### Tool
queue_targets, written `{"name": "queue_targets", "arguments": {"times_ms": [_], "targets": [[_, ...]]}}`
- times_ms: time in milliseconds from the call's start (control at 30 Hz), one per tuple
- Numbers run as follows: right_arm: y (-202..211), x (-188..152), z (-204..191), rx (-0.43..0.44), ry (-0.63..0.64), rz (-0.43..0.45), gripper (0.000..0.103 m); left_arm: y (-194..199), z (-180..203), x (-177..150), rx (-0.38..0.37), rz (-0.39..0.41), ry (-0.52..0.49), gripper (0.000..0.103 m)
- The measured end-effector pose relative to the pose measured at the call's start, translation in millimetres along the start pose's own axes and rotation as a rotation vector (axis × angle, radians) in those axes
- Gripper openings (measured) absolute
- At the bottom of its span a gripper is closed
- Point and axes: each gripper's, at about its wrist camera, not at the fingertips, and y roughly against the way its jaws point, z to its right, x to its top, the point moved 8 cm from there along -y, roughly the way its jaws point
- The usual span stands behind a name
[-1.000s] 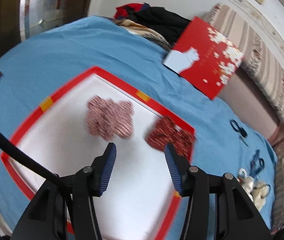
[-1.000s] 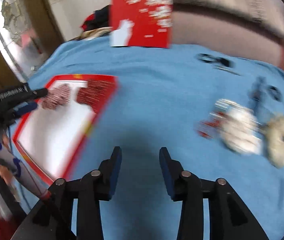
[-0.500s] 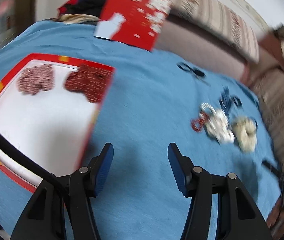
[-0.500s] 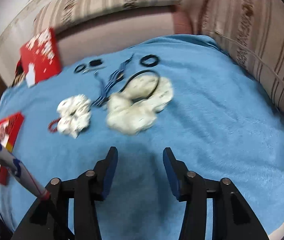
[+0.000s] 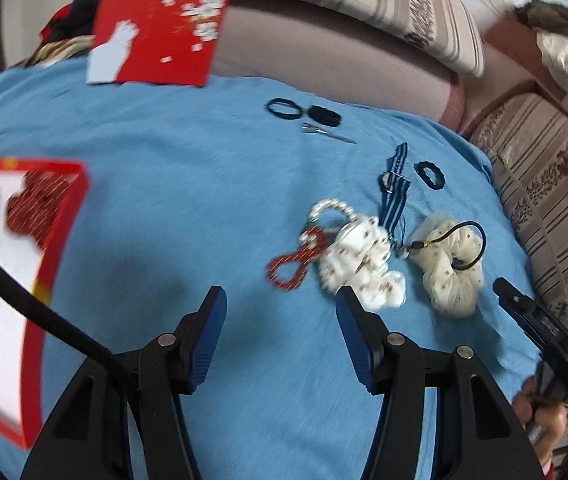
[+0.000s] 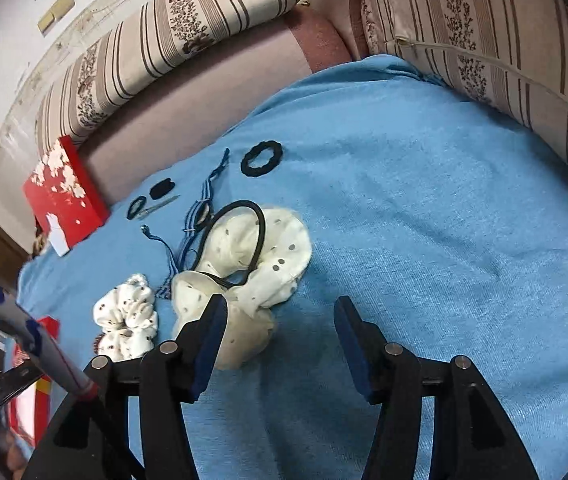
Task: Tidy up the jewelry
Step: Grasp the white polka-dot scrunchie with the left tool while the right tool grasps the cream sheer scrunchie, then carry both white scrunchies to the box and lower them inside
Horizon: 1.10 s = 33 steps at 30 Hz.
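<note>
Hair accessories lie in a heap on the blue cloth (image 5: 188, 168): a white dotted scrunchie (image 5: 364, 264), a cream scrunchie (image 5: 450, 276) with a black elastic cord (image 6: 244, 232) on it, a red beaded band (image 5: 292, 264), a pearl bracelet (image 5: 330, 206) and a blue striped ribbon (image 5: 394, 196). Two dark red scrunchies (image 5: 38, 208) sit in the red-rimmed white tray (image 5: 64, 240) at left. My left gripper (image 5: 280, 304) is open, just short of the red band. My right gripper (image 6: 280, 316) is open, its left finger over the cream scrunchie (image 6: 260, 264).
Black hair ties (image 5: 284, 109) and a metal clip (image 5: 328, 133) lie farther back, one frilly black tie (image 6: 262, 159) apart. A red box lid (image 5: 160, 20) leans on the striped sofa cushions (image 6: 172, 28) that border the cloth.
Both grippers swung right, away from the tray, toward the accessory heap. The right gripper has come close over the cream scrunchie. Both stayed open.
</note>
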Motion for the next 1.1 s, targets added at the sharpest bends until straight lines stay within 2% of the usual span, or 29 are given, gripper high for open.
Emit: {"name": "queue_targets", "arguments": {"times_ms": [233,467,500,533,567,600,667,700,767,867,1033,1100], "targets": [[-15,-6,-1,0.041,-0.025,-0.057,0.060,-53,38,16,-0.020,-0.060,-0.055,0.056],[-33,-12,-8,0.042,-0.002,-0.096,0.060,-91,58,13,-0.021,-0.118,-0.094,0.056],[-35,-13,-9,0.040,0.003,-0.101,0.060,-93,59,12,-0.024,-0.124,-0.099,0.052],[-39,-14,-11,0.037,0.011,-0.108,0.060,-94,63,9,-0.030,-0.131,-0.109,0.029],[-42,-15,-12,0.031,0.020,-0.113,0.060,-96,65,7,-0.032,-0.143,-0.119,0.015],[-43,-16,-13,0.030,0.025,-0.114,0.060,-98,67,3,-0.032,-0.164,-0.130,0.007],[-47,-18,-15,0.025,0.041,-0.118,0.060,-94,69,0,-0.037,-0.160,-0.133,0.007],[-48,-18,-16,0.024,0.046,-0.119,0.056,-89,69,-1,-0.039,-0.154,-0.134,0.006],[-47,-19,-17,0.045,0.041,-0.123,0.023,-73,70,-3,-0.077,-0.143,-0.115,0.006],[-42,-17,-16,0.075,0.014,-0.118,0.011,-47,67,-6,-0.112,-0.112,-0.094,0.006],[-7,-7,-23,0.133,0.012,-0.048,0.008,6,43,-17,-0.143,-0.029,-0.071,0.006],[15,-3,-29,0.188,0.008,-0.014,0.008,21,28,-19,-0.141,0.001,-0.050,0.006]]}}
